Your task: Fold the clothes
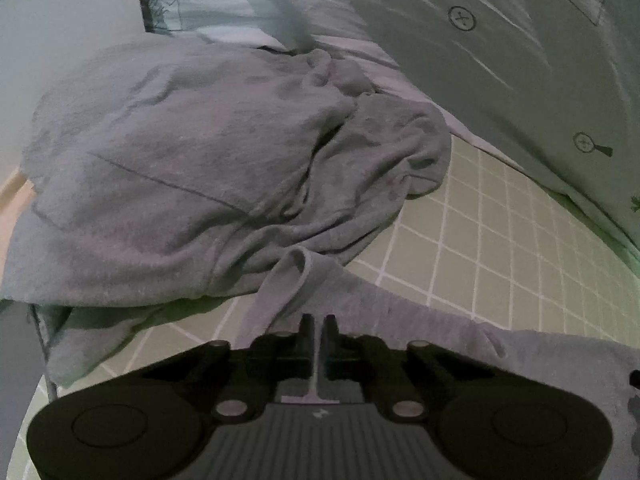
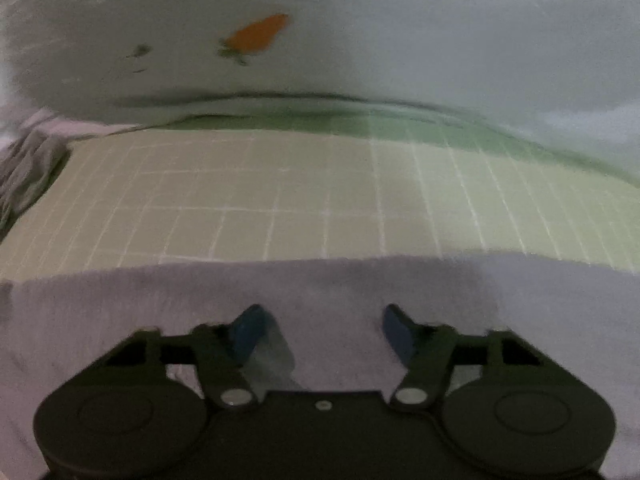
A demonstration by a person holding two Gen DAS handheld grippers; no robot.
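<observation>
Left wrist view puts the left gripper (image 1: 318, 322) nearest, its fingers pressed together with a thin strip of the flat grey garment (image 1: 520, 354) seemingly caught between them; I judge the hold shallow, so a quick pull could slip the cloth free or drag only one layer. Just beyond, the garment's looped edge (image 1: 294, 270) curls up and could tuck under into a crooked crease. Farther left, the crumpled grey heap (image 1: 192, 168) touches this garment, so it may get dragged along. In the right wrist view, the right gripper (image 2: 322, 322) hovers spread over flat grey cloth (image 2: 320, 284), holding nothing; beyond lies the green checked sheet (image 2: 280, 192), then a pale pillow (image 2: 360, 32)
</observation>
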